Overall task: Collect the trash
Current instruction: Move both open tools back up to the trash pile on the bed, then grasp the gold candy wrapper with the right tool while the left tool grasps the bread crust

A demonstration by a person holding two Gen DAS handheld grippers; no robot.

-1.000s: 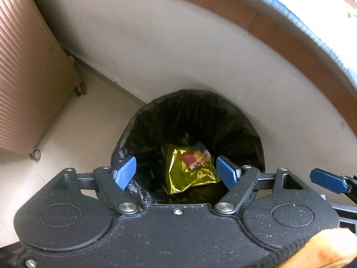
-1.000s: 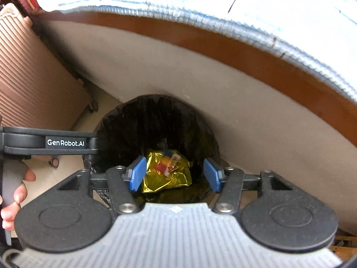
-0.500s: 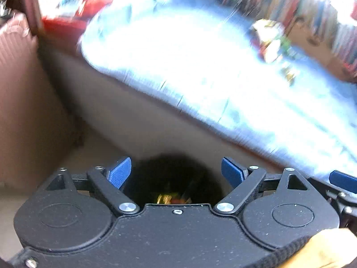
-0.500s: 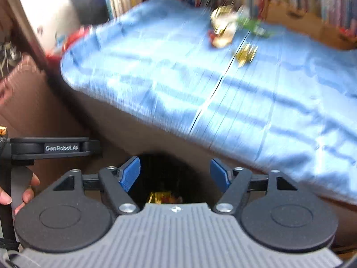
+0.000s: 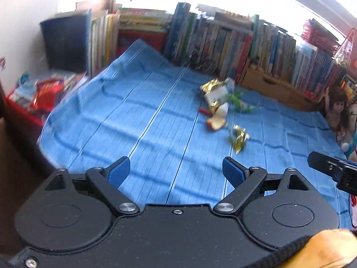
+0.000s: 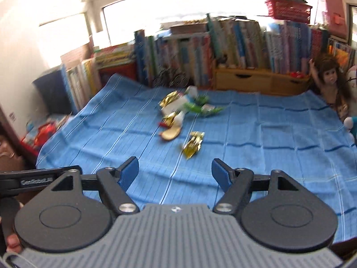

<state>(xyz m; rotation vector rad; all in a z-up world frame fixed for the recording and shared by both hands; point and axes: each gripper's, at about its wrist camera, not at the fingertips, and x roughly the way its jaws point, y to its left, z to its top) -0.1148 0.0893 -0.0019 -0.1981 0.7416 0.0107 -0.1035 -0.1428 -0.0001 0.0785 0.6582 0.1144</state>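
Trash lies in a loose cluster on the blue cloth (image 5: 145, 120), far ahead of both grippers. Nearest is a crumpled gold foil wrapper (image 5: 238, 137) (image 6: 193, 144). Behind it sit an apple piece (image 5: 216, 121) (image 6: 170, 132), a green wrapper (image 5: 239, 102) (image 6: 198, 107) and a white and gold wrapper (image 5: 214, 89) (image 6: 174, 99). My left gripper (image 5: 176, 174) hangs above the cloth's near edge, open, with nothing between its blue pads. My right gripper (image 6: 175, 174) is beside it, open and empty too. The trash bin is out of view.
A row of books (image 6: 223, 44) and a wooden drawer box (image 6: 243, 81) line the back of the cloth. A doll (image 6: 330, 82) stands at the right. A red bin of packets (image 5: 33, 98) sits to the left, below the cloth's edge. The picture is motion-blurred.
Both grippers have risen from over the black-lined bin, where a gold packet lay, and tilted up to face the blue cloth. Their jaws have widened a little.
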